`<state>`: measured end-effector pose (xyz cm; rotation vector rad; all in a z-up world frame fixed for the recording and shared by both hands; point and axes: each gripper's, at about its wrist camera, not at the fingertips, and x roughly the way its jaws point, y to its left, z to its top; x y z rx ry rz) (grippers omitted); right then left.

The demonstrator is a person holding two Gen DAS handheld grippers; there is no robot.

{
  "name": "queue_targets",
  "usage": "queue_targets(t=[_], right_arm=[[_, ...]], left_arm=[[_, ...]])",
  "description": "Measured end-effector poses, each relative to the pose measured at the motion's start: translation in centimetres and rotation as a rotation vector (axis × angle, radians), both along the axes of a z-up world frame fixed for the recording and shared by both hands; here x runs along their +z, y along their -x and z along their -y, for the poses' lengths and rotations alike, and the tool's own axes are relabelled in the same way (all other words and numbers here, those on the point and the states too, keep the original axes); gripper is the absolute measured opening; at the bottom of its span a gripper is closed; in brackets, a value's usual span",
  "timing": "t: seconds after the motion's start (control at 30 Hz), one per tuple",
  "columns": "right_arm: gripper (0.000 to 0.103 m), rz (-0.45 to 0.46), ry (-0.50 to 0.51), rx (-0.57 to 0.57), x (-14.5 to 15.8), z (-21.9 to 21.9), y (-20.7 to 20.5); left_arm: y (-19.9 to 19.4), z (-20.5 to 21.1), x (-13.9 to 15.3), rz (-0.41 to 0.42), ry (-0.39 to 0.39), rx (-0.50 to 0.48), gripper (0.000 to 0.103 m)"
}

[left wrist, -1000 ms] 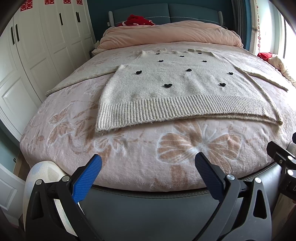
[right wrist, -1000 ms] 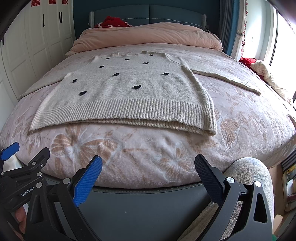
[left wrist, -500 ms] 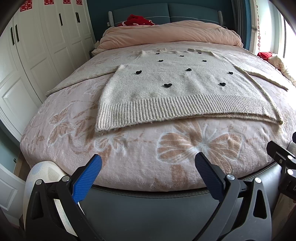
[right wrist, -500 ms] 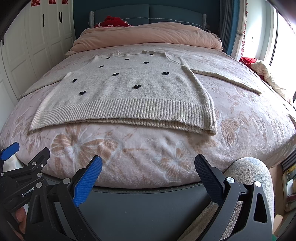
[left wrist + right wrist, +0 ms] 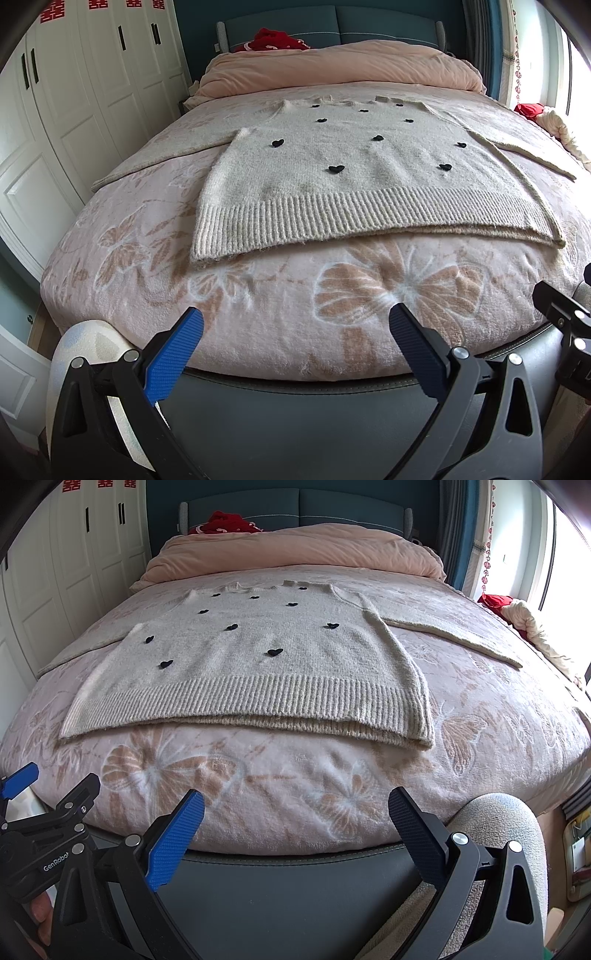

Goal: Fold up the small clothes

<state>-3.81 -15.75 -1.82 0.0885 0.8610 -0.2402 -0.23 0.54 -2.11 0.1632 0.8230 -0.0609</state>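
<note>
- Sweater, cream knit with small black hearts, lies flat and face up across the middle of the frame in my left wrist view, its ribbed hem toward me and its collar toward the top of the frame.
- One sleeve runs out toward the left edge of that view, the other toward the right edge; both rest on the blanket.
- The same sweater sits a little left of centre in my right wrist view, and at the hem the back layer shows below the front layer.
- It rests on a pink blanket printed with flowers and butterflies, which covers the bed.
- A bunched pink duvet lies across the top of the frame, beyond the collar, with a red cloth above it against the teal headboard.
- White wardrobe doors fill the left side of my left wrist view.
- My left gripper sits at the bottom centre of its view, jaws spread wide with nothing between them, over the near edge of the bed and well apart from the hem.
- My right gripper is likewise spread wide and bare, low in its own frame, clear of the sweater.
- The left gripper also shows at the lower left of my right wrist view.
</note>
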Motion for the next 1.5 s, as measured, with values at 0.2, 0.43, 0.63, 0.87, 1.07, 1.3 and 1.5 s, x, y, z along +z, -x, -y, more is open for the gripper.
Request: queue_targets(t=[0.2, 0.43, 0.63, 0.87, 1.07, 1.3, 1.5], right_arm=[[0.098, -0.013, -0.023, -0.012, -0.5, 0.3, -0.3], [0.098, 0.01, -0.137, -0.078, 0.3, 5.1, -2.7], [0.098, 0.048, -0.087, -0.272, 2.1, 18.5, -9.3], [0.098, 0.051, -0.185, -0.619, 0.2, 41.6, -15.6], [0.098, 0.106, -0.392, -0.827, -3.3, 52.2, -17.3], [0.012, 0.165, -0.475, -0.846, -4.4, 54.3, -19.2], [0.011, 0.368, -0.377, -0.502, 5.7, 45.3, -25.6]], left_arm=[[0.0, -0.1, 0.1, -0.005, 0.005, 0.0, 0.098], [-1.5, 0.1, 1.8, 0.047, 0.013, 0.01, 0.098], [-7.3, 1.1, 4.2, 0.037, 0.087, 0.034, 0.098], [-13.5, 4.1, 4.8, 0.076, 0.047, 0.026, 0.098], [-15.7, 6.8, 3.6, 0.05, 0.018, -0.008, 0.098], [-16.6, 7.9, 2.3, 0.022, -0.007, -0.04, 0.098], [-17.0, 6.1, 2.7, 0.011, 0.034, -0.011, 0.098]])
